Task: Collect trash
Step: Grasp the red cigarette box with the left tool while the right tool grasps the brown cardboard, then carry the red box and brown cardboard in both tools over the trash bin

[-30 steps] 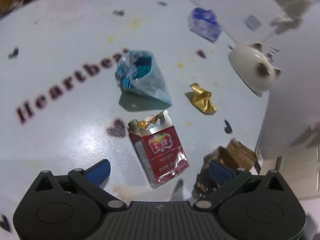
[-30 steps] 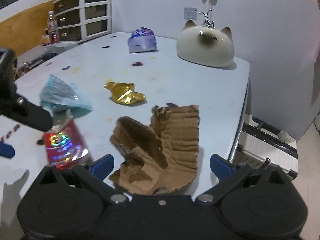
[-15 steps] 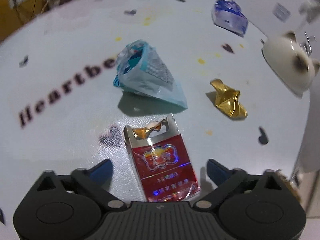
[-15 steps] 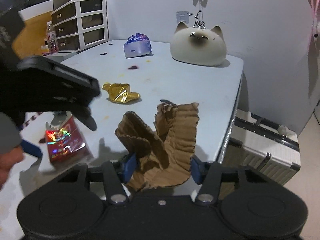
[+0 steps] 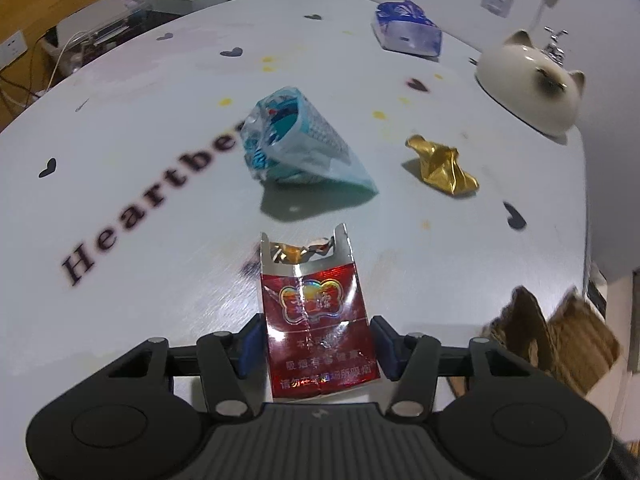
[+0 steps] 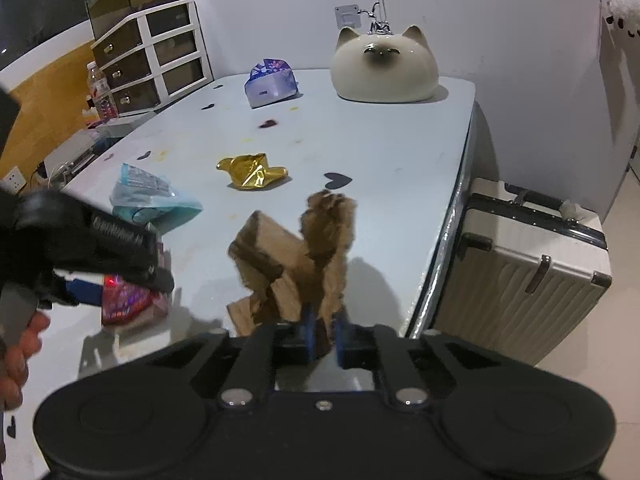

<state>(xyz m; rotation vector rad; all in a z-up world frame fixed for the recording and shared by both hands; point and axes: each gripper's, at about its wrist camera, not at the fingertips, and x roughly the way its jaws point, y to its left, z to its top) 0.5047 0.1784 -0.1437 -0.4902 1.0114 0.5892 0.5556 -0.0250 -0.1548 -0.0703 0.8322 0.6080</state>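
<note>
Working across the pale worktop (image 5: 120, 240) from the left, the left gripper (image 5: 316, 344) is pointing steeply down over a red cigarette pack (image 5: 316, 320), which is lying flat with its torn top open; the jaws are closing with the pack between them, the blue pads sitting at its two long edges, though firm contact cannot be confirmed. Beyond the pack, a light blue wrapper (image 5: 296, 148) is lying open over printed lettering, and a crumpled gold foil (image 5: 440, 164) is resting to its right, apart from it. A blue packet (image 5: 408, 34) and a cat-shaped ceramic (image 5: 528, 84) are standing farther back. Further right, the right gripper (image 6: 322, 338) is holding a torn piece of cardboard (image 6: 308, 256) above the worktop edge, jaws clamped together on its lower end. A pale suitcase (image 6: 520, 276) is standing on the floor beside the worktop.
</note>
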